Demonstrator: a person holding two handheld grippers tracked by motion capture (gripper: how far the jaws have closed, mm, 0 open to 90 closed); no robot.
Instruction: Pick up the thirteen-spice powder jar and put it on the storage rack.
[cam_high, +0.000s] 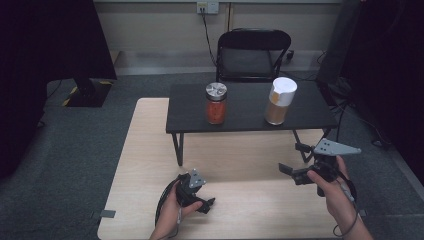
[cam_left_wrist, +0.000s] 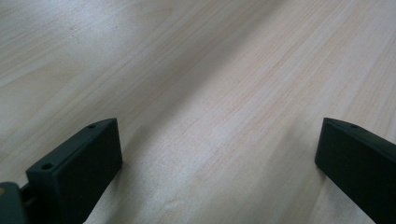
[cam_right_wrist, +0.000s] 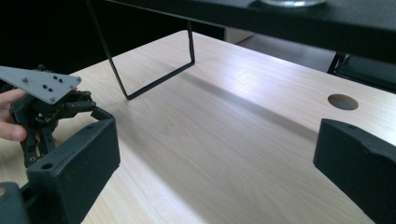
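Note:
Two jars stand on a low black shelf (cam_high: 250, 117) set on the pale wooden table (cam_high: 145, 150). One jar (cam_high: 216, 103) has a silver lid and red contents. The other jar (cam_high: 280, 101) is taller, with a white lid and brown contents. My left gripper (cam_high: 206, 204) rests low at the table's near edge, jaws wide apart over bare wood (cam_left_wrist: 219, 149), open and empty. My right gripper (cam_high: 290, 171) is held above the table's right side, pointing left below the shelf, open with nothing between the jaws (cam_right_wrist: 215, 144). The left gripper (cam_right_wrist: 42, 109) also appears at the left of the right gripper view.
The shelf's thin black wire legs (cam_right_wrist: 154, 79) stand on the table. A round hole (cam_right_wrist: 342, 101) is cut in the tabletop near the shelf. A black folding chair (cam_high: 252, 55) stands behind the table on grey carpet.

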